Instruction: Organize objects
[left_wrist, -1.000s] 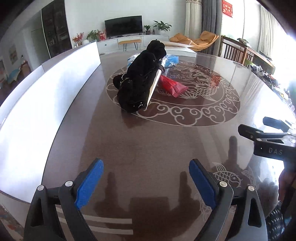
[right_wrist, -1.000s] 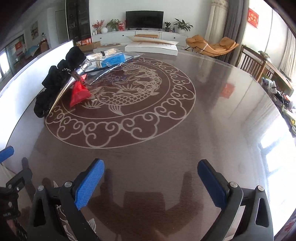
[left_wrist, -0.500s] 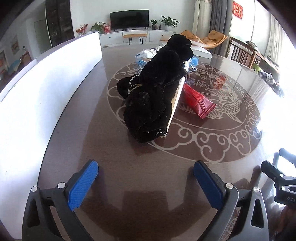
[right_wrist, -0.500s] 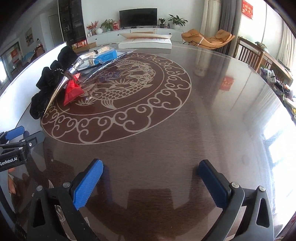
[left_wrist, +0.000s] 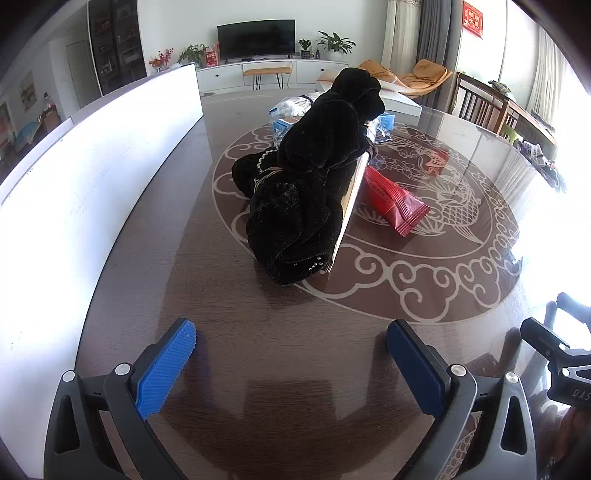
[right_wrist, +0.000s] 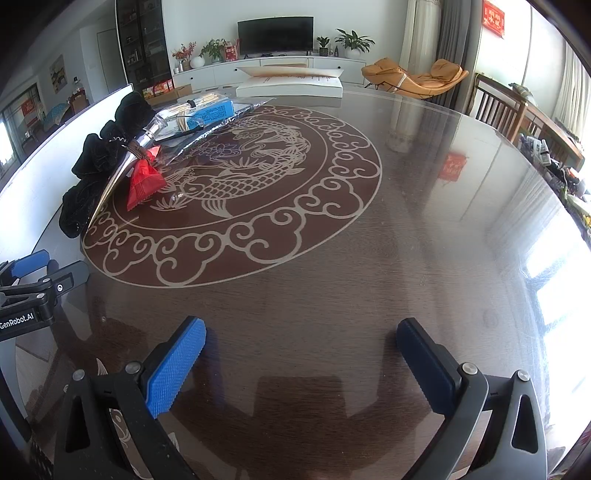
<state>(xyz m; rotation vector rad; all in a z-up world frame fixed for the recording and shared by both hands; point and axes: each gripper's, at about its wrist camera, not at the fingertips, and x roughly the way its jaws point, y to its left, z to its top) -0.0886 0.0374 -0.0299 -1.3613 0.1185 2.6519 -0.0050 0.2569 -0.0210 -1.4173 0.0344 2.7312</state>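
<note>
A black fuzzy hair accessory on a clear card (left_wrist: 306, 192) (right_wrist: 99, 166) lies on the round dark table (left_wrist: 258, 332), ahead of my left gripper (left_wrist: 291, 341), which is open and empty. Beside it lies a red snack packet (left_wrist: 391, 201) (right_wrist: 142, 179). Behind them sit a blue-labelled clear pack (right_wrist: 210, 110) and a bundle of wooden sticks (right_wrist: 201, 100). My right gripper (right_wrist: 301, 341) stands open and empty over bare table, well right of the pile. Each gripper shows at the edge of the other's view.
A tall white panel (left_wrist: 92, 155) runs along the table's left edge. A white flat box (right_wrist: 291, 83) lies at the far side. Wooden chairs (right_wrist: 498, 107) and cluttered items (right_wrist: 554, 162) stand to the right.
My left gripper moved forward toward the black hair accessory, which now looks larger and nearer, and its jaws widened slightly. The right gripper stayed put.
</note>
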